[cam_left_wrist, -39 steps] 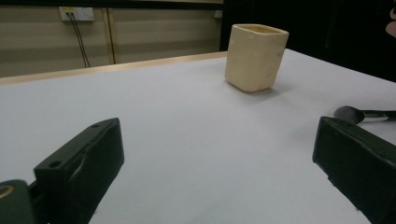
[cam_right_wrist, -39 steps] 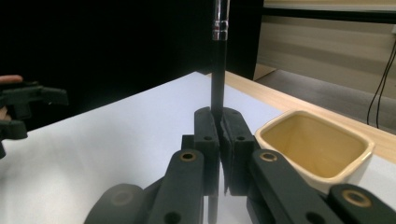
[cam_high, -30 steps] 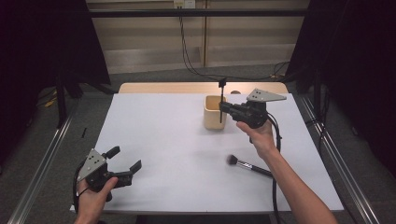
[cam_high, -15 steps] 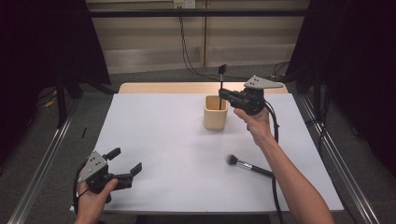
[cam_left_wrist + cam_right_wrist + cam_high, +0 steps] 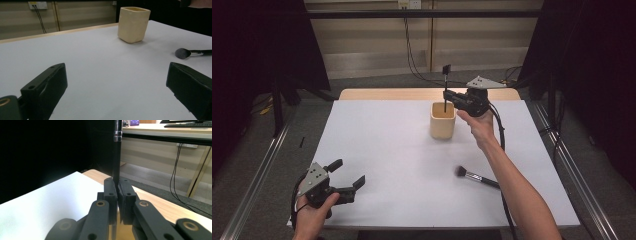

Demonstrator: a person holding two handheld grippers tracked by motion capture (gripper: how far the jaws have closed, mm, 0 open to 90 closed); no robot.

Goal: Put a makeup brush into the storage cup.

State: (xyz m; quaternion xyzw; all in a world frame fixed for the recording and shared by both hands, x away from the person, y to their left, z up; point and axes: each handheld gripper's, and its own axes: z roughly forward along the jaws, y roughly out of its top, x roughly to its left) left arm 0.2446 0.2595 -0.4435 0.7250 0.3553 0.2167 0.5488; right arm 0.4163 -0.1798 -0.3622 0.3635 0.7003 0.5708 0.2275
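We see a big white table [image 5: 402, 150] with a wooden edge at the far side. On it, near the far middle, stands a cream cup [image 5: 442, 120] with an open top. In the left gripper view the cup [image 5: 133, 23] stands upright, well ahead of the jaws.

The right gripper [image 5: 449, 97] hangs just over the cup — its jaws are pressed tight on a thin black brush [image 5: 445, 87]. The brush stands straight up, with its lower end dipping into the cup's mouth and its dark tip up high. In the right gripper view we see the two jaws pinching the black stick [image 5: 116, 152], which rises up between them.

The left gripper [image 5: 346, 178] sits at the near left corner of the table, held in a hand. Its jaws are spread wide, with nothing between them.

A second brush [image 5: 477, 177] — with a fluffy dark head and a silver neck — lies flat on the table, near the right forearm and well apart from the cup.
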